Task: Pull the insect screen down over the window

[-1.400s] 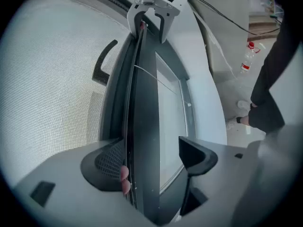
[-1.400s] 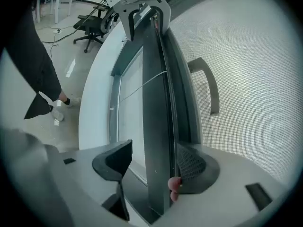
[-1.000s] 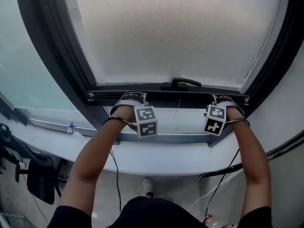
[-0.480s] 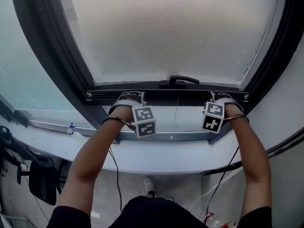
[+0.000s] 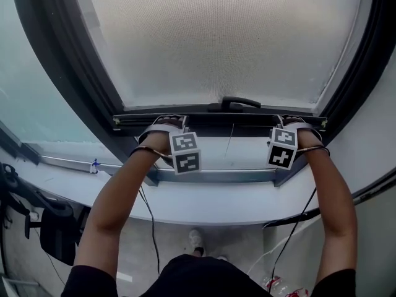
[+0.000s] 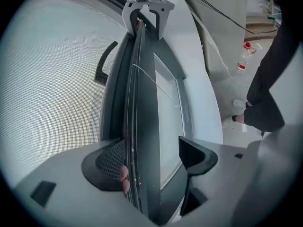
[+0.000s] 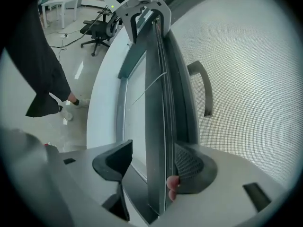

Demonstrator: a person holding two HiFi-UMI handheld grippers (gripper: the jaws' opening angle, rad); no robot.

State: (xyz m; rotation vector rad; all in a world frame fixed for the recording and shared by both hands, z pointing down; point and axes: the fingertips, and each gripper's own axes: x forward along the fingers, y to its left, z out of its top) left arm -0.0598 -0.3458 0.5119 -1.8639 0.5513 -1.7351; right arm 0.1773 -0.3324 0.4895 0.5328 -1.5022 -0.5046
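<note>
insect screen: the mesh [image 5: 223,42] covers nearly the whole window opening. Its dark bottom bar [image 5: 216,121] lies level a little above the lower window frame [image 5: 216,176], with a strip of uncovered pane [image 5: 247,150] between them.
handle: a curved dark handle [image 5: 238,103] sits on the mesh side of the bottom bar, near its middle.
cord: a thin cord [image 5: 230,140] hangs from the middle of the bottom bar across the uncovered strip.
left gripper: the left gripper [image 6: 151,167] straddles the bottom bar near its left end. The jaws are wide with the bar between them. The mesh-side pad lies at the bar and the room-side jaw stands clear of it. A fingertip [image 6: 124,176] shows beside the mesh-side pad.
right gripper: the right gripper [image 7: 154,167] straddles the bottom bar near its right end. The jaws are wide. The room-side jaw is apart from the bar, and a fingertip [image 7: 173,188] shows between the mesh-side pad and the bar.
marker cubes: the left cube [image 5: 184,153] and right cube [image 5: 283,147] hang just below the bottom bar on the room side.
change: against the earlier frames, the bottom bar keeps the same gap to the lower window frame, and both grippers sit at the same ends of it. Only the whole head view has shifted slightly.
sill: the white curved sill [image 5: 216,206] lies below the bottom bar, beyond the frame.
floor: a shoe [image 5: 195,240] and a cable [image 5: 150,228] show well below the bottom bar.
</note>
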